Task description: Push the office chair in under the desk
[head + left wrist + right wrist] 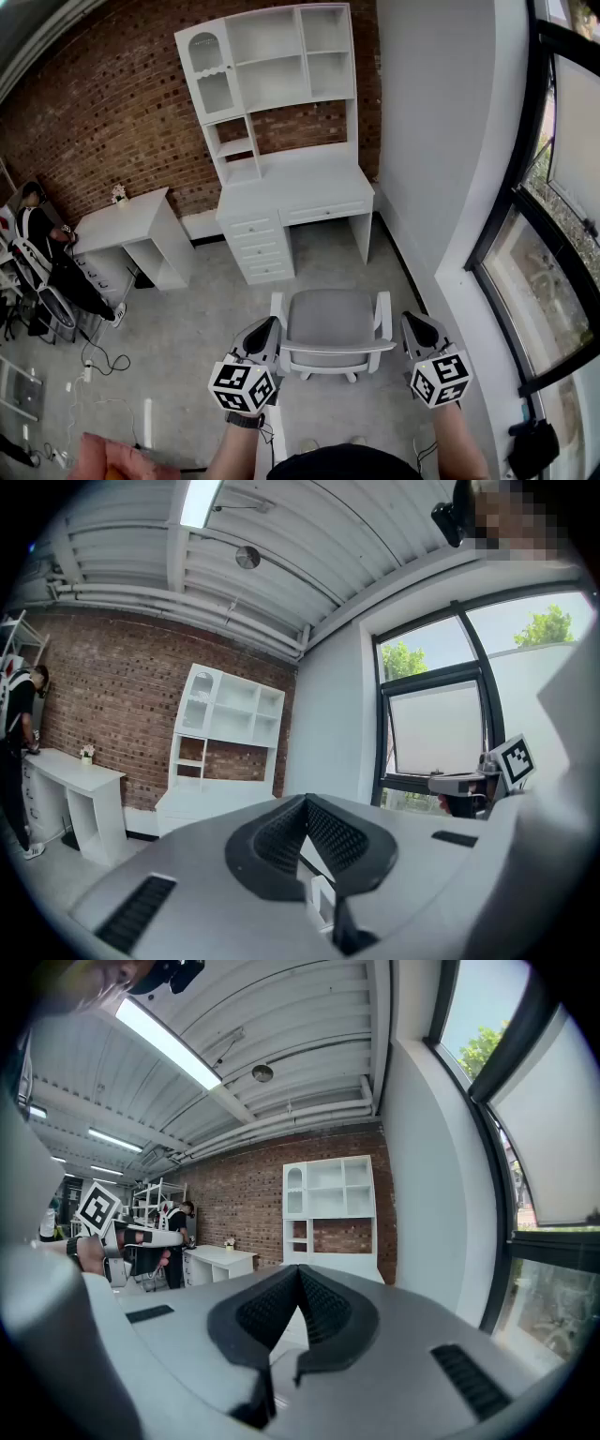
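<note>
The office chair [330, 325], grey seat on a white frame, stands on the floor a short way in front of the white desk [300, 192]. Its backrest faces me. The desk carries a shelf hutch [272, 66], with drawers at its left and an open kneehole at its right. My left gripper [270, 328] is shut and empty, close beside the backrest's left end. My right gripper [410, 323], also shut and empty, hangs just right of the right armrest. In the left gripper view the shut jaws [305, 803] point toward the hutch [225, 728]; the right gripper [298, 1271] points toward it too [328, 1204].
A second white desk [131, 225] stands at the left with a person [42, 248] seated beside it. Cables [94, 361] lie on the floor at the left. A white wall [441, 141] and dark-framed windows [553, 234] close off the right side.
</note>
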Motion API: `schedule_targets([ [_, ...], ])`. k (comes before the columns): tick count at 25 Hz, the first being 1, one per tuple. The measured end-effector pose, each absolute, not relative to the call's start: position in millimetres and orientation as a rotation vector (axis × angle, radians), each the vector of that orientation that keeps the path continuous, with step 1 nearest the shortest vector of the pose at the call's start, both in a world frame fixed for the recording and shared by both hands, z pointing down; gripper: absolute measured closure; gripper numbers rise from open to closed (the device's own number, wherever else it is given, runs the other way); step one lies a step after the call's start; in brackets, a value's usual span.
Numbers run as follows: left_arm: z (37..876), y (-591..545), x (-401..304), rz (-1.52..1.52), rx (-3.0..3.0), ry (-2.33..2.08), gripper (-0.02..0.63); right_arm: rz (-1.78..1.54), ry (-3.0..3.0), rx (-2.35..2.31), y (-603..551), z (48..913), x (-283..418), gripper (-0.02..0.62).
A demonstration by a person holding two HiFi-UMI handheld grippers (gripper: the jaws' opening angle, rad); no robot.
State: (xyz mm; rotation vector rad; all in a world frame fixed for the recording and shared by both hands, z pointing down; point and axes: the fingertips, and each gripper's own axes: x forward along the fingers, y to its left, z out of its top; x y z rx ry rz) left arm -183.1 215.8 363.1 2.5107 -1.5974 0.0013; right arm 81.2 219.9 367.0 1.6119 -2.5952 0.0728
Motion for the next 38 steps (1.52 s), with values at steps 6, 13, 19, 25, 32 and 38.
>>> schedule_targets([
  [6,360.3,219.8,-176.7,-0.003,2.512,-1.591,0.600,0.070,-2.603,1.593,223.8,364.9,79.1,0.591],
  [13,362.1,221.3,-174.2,0.013,2.501,-1.600,0.600,0.073,-2.611,1.576,224.1,366.5,79.7,0.591],
  [19,381.5,216.4,-171.3,0.034,2.452,-1.615,0.600,0.119,-2.626,1.555,223.3,380.3,83.4,0.591],
  [25,409.0,213.7,-167.0,-0.006,2.376,-1.628,0.600,0.253,-2.658,1.514,221.7,411.2,92.1,0.591],
  [32,449.0,215.5,-180.6,-0.195,2.141,-1.663,0.598,0.396,-2.638,1.526,220.0,461.2,111.0,0.591],
  [38,509.7,220.5,-207.6,-0.243,1.827,-1.762,0.597,0.688,-2.583,1.635,214.0,515.8,132.3,0.589],
])
